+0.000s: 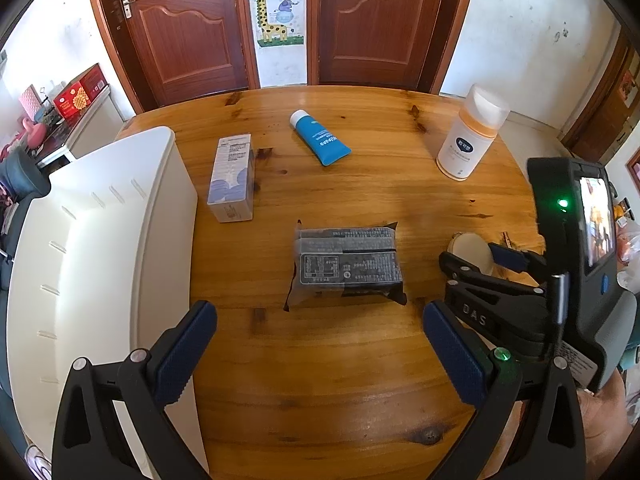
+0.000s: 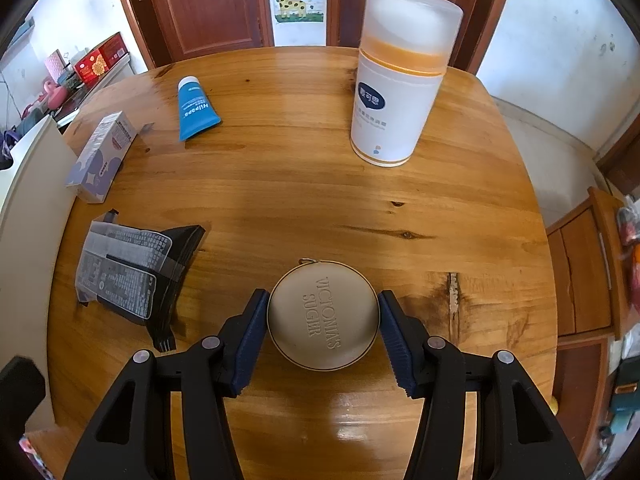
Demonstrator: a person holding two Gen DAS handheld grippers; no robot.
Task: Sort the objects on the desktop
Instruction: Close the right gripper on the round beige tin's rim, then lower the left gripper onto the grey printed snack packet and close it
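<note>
A round beige compact case point(image 2: 323, 315) with raised lettering lies on the wooden table point(image 2: 300, 200), and my right gripper point(image 2: 322, 334) is shut on it, both blue pads pressed against its sides. In the left wrist view the same case point(image 1: 472, 254) peeks out behind the right gripper point(image 1: 474, 256). My left gripper point(image 1: 320, 356) hangs open over bare wood, just short of a dark wrapped packet point(image 1: 346, 268). A white and lilac carton point(image 1: 233, 178), a blue tube point(image 1: 320, 138) and a white bottle with an orange band point(image 1: 470, 134) sit farther back.
A white plastic bin point(image 1: 92, 264) stands at the table's left edge. The packet point(image 2: 132, 272), carton point(image 2: 102, 156), tube point(image 2: 196, 108) and tall bottle point(image 2: 400, 80) appear in the right wrist view too. Two brown doors stand behind; a low wooden cabinet point(image 2: 584, 272) is on the right.
</note>
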